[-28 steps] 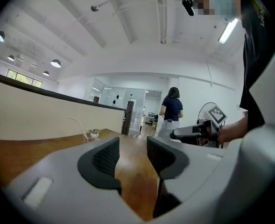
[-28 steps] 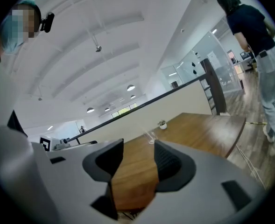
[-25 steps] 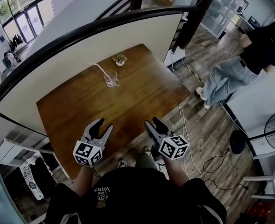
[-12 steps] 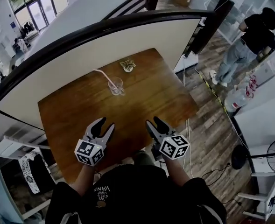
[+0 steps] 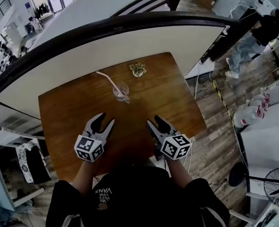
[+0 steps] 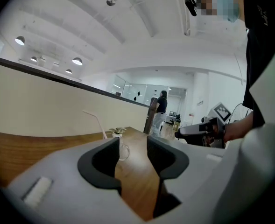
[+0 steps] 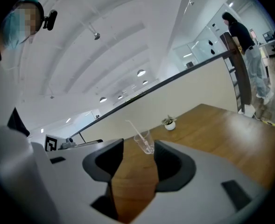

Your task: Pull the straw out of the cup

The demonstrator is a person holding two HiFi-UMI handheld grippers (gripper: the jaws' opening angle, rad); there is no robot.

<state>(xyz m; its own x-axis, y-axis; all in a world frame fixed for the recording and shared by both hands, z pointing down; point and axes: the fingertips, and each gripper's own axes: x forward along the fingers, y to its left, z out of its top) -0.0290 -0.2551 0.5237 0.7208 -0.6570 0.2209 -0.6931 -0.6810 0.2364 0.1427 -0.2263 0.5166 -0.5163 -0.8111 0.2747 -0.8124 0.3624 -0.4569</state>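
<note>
Holding my left gripper and right gripper jaws apart, empty, over near edge of wooden table; cup with straw well ahead. Only head view shows fan on plank floor.

wooden table | small potted plant at far edge | person standing beyond

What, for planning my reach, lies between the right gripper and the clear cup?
Only bare brown wooden tabletop between right gripper and clear plastic cup, per the head view.
</note>
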